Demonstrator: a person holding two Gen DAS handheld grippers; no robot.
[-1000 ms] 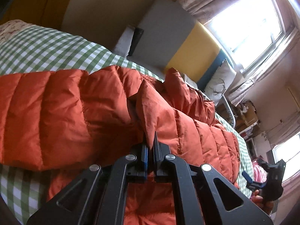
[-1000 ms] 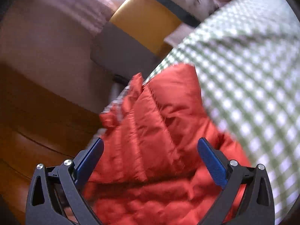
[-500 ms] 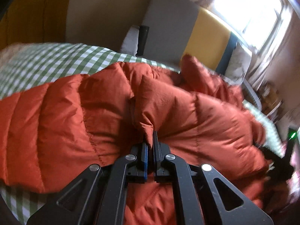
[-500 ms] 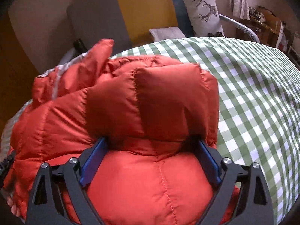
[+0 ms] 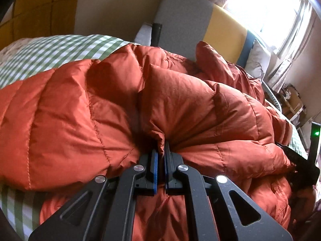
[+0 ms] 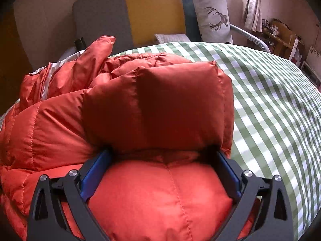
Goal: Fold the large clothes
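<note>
Swung down from the wall view, the right claw sat spread wide around a puffy fold of the orange down jacket. Left claw stayed pinched on a jacket edge. Jacket lay heaped on the green-checked bed, headboard and deer pillow behind.

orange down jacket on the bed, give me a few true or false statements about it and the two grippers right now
1. The left gripper is shut on a fold of the orange down jacket. True.
2. The right gripper is shut tight on thin fabric. False: its fingers stand wide open around a puffy section.
3. The jacket lies on a green checked bedcover. True.
4. The deer pillow lies on top of the jacket. False: it leans at the headboard, apart from it.
</note>
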